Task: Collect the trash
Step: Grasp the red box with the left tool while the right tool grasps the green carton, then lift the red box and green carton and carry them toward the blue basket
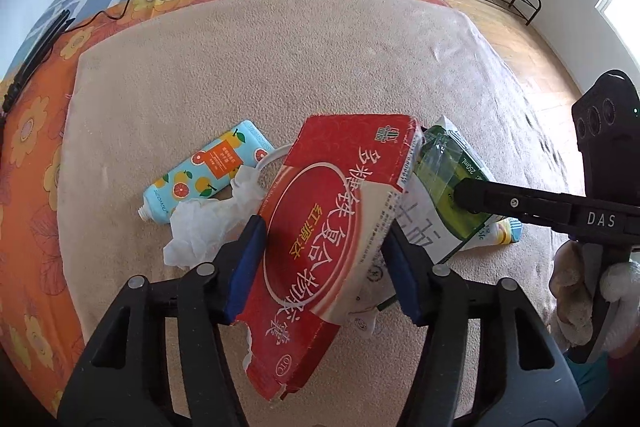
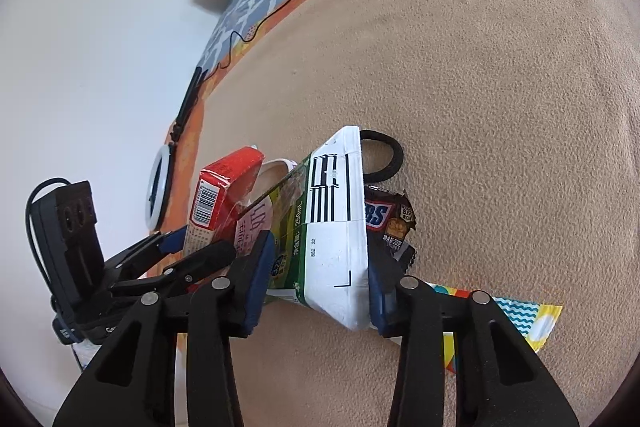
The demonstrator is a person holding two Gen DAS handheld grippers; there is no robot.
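The collecting looks only begun: the left gripper (image 1: 324, 263) has its blue pads pressed on the sides of a flat red cardboard medicine box (image 1: 320, 227) with a torn near end, and the right gripper (image 2: 316, 267) is clamped on a green-and-white 250 mL drink carton (image 2: 332, 239) just right of that box. Left on the beige fleece blanket (image 1: 280, 67) are a light-blue citrus-print tube (image 1: 208, 175) and a crumpled white tissue (image 1: 204, 227) to the left, and a dark chocolate-bar wrapper (image 2: 390, 223), a black hair tie (image 2: 386, 157) and a colourful flat packet (image 2: 528, 319) to the right. No bin or bag shows in either view, so I cannot tell where the trash goes; whether the box or carton holds anything is hidden.
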